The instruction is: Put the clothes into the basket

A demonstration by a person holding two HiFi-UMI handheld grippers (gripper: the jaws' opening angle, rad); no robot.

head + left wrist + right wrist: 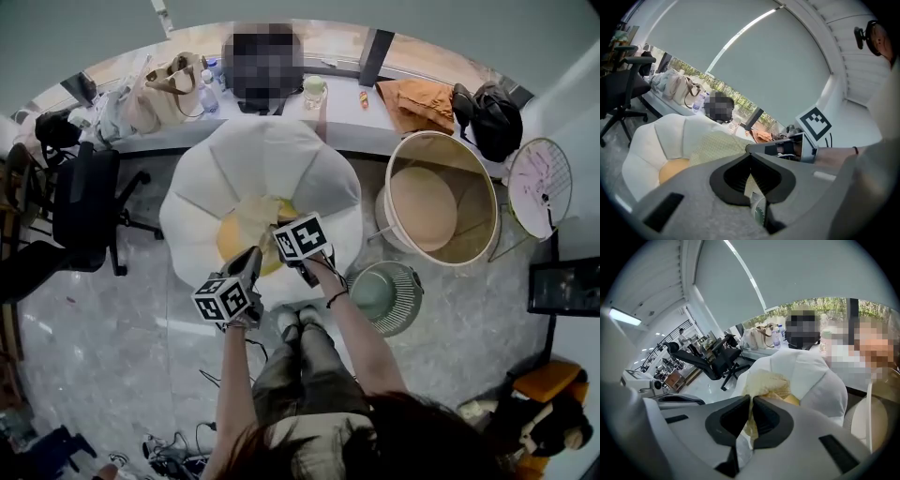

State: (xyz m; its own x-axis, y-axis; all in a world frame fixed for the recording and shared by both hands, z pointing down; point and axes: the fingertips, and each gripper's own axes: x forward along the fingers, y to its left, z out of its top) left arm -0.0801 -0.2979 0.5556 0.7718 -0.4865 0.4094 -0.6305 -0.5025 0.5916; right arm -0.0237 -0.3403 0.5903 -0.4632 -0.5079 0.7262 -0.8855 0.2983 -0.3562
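Between shut jaws, the left gripper (751, 161) pinches cloth (717, 145). Right gripper (751, 401) clamps it likewise, chair (806, 366) beyond.

Person with grey left gripper (751, 161) and right gripper (752, 401).
Black-and-white marker cubes (223, 298); olive trousers (305, 375), white shoes (287, 322), black wristband (337, 297), dark hair (375, 441).

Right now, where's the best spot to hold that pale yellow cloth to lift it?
Grip the cloth by its bunched near edge, from above on your side. The left claw and right claw are shut there, and the rest drapes toward the white chair.
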